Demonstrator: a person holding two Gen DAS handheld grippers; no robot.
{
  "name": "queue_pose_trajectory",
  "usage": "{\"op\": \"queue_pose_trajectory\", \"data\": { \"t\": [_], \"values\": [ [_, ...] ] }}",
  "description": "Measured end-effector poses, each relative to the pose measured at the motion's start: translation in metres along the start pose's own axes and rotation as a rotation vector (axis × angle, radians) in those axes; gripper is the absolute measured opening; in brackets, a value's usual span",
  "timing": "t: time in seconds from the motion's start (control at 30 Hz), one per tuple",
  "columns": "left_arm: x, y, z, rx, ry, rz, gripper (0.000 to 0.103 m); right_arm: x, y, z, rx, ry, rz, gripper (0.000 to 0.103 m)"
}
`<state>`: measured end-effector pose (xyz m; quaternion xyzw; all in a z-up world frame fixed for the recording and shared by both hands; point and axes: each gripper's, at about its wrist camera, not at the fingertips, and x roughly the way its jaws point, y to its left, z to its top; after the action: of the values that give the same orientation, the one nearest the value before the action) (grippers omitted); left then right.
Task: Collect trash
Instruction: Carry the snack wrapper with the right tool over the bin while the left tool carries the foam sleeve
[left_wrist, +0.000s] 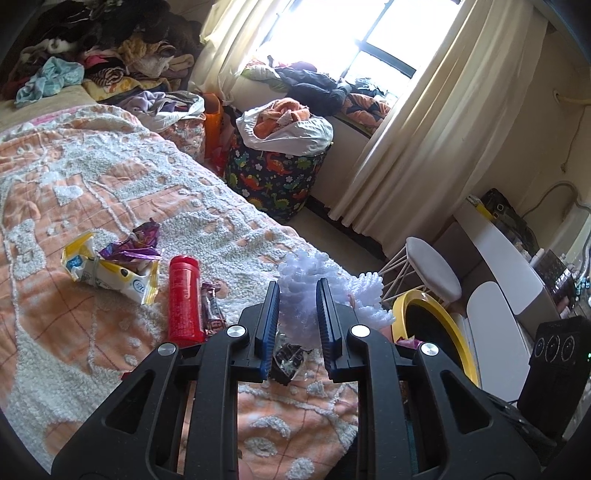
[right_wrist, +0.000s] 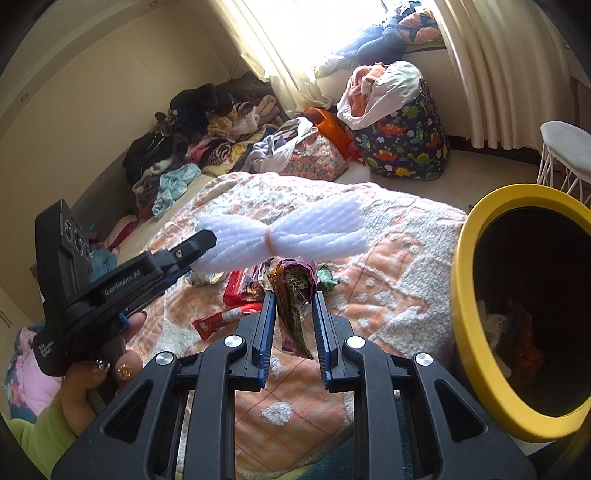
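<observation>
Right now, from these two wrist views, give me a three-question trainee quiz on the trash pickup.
1. True or false: the left tongs are shut on the white foam-net bundle tied with a rubber band.
2. What do the right tongs grip? A) red cylindrical plastic bottle B) crumpled purple-and-yellow snack wrapper C) white-and-yellow tissue pack
3. Fill in: the yellow-rimmed round bin with a dark inside already holds some ____.

Key: 1 true; 2 B; 3 trash.
</observation>
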<state>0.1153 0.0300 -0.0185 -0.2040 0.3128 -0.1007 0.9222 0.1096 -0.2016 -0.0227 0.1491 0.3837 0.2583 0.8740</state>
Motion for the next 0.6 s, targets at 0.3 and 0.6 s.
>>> {"op": "queue_pose_trajectory", "data": {
  "t": [0.3, 0.6],
  "values": [
    [0.008, -0.023, -0.001, 0.042, 0.018, -0.024, 0.014, -0.017, -0.025, 0.011, 0.06, -0.051, -0.015, 0.02],
    [0.02, -0.053, -0.007, 0.095, 0.042, -0.059, 0.014, -0.034, -0.049, 0.02, 0.105, -0.11, -0.036, 0.02]
  ]
}}
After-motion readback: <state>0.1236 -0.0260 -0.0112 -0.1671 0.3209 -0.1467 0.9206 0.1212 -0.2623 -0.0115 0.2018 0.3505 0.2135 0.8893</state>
